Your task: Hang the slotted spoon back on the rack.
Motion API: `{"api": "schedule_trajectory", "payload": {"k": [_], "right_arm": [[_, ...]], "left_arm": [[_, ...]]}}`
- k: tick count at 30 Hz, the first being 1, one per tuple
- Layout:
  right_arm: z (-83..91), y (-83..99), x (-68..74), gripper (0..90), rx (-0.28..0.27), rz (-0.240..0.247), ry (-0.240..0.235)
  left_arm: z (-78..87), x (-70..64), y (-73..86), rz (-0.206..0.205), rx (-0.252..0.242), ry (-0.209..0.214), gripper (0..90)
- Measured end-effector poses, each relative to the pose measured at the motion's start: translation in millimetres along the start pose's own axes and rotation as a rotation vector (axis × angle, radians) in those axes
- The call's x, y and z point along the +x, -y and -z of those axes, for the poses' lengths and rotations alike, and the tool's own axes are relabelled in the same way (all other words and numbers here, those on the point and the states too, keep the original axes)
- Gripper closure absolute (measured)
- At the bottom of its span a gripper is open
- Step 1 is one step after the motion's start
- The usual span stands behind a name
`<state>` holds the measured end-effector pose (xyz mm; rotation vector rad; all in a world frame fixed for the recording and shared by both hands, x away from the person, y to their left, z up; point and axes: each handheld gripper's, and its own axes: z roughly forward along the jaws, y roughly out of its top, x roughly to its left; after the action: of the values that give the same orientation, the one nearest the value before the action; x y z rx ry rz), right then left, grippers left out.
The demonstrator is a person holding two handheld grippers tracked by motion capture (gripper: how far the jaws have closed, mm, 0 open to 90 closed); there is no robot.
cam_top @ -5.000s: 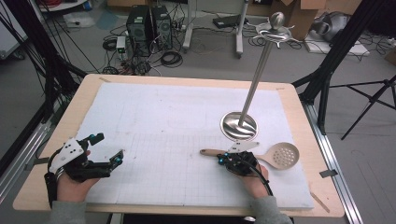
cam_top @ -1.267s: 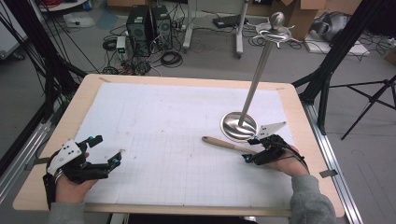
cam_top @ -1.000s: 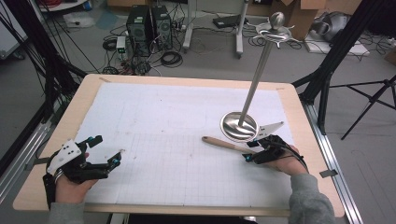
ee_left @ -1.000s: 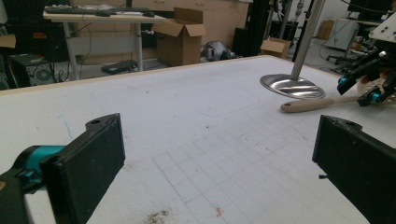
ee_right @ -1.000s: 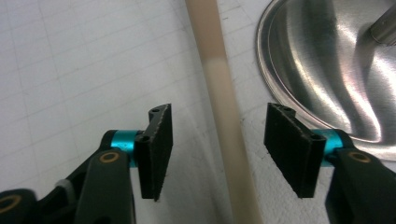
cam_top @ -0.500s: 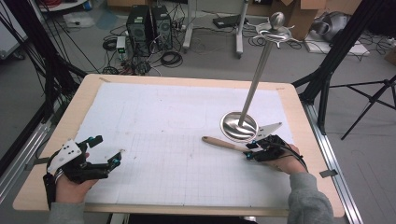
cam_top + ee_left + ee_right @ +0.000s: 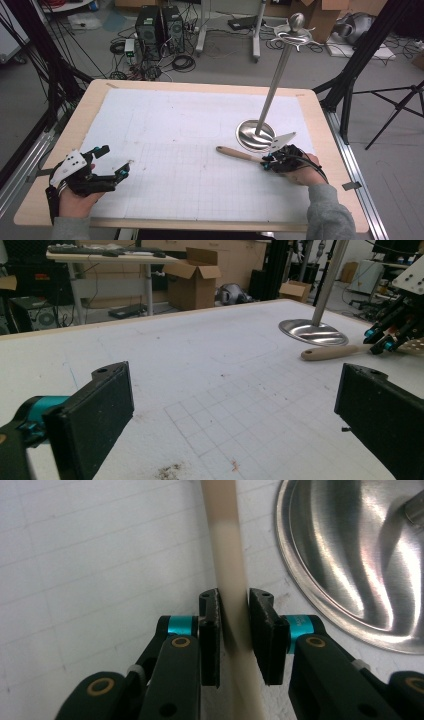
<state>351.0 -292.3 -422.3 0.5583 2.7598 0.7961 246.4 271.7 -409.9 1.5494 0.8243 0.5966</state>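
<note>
The right tongs clamped the wooden handle just beside the steel stand base; the left tongs gaped wide over the near-left counter

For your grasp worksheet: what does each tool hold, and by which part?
Right tool grips the wooden spoon by its handle; left tool holds nothing.

Even bright light; glare on steel base; handle blurred.
</note>
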Motion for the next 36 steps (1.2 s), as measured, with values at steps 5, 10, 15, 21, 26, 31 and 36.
{"api": "schedule_trajectory", "payload": {"k": [5, 10, 15, 21, 26, 31, 36], "right_arm": [[0.6, -1.0, 1.2, 77.4, 0.007, 0.001, -0.011], [1.2, -0.8, 2.8, 77.6, 0.005, 0.004, -0.047], [4.1, -1.0, 5.4, 77.6, 0.007, 0.002, -0.052], [17.6, -0.5, 7.6, 77.6, -0.054, -0.021, -0.046], [30.0, -0.3, 11.6, 77.6, -0.109, -0.039, -0.045], [37.1, 0.5, 13.1, 77.7, -0.149, -0.058, -0.051], [40.2, 1.8, 13.7, 77.7, -0.175, -0.065, -0.053]], "left_arm": [[0.2, -0.4, -0.2, 0.001, -0.003, -0.001, 2.8], [1.2, -0.3, -0.6, 0.000, -0.002, -0.005, 2.8], [1.0, -1.0, -0.9, -0.003, -0.002, -0.004, 2.8], [1.5, -0.7, -1.3, -0.007, -0.001, -0.007, 2.8], [2.3, -1.3, -2.1, -0.010, 0.001, -0.006, 2.8], [1.9, -1.8, -2.4, -0.011, -0.002, -0.005, 2.8], [2.1, -0.9, -2.1, -0.010, -0.001, -0.005, 2.8]]}}
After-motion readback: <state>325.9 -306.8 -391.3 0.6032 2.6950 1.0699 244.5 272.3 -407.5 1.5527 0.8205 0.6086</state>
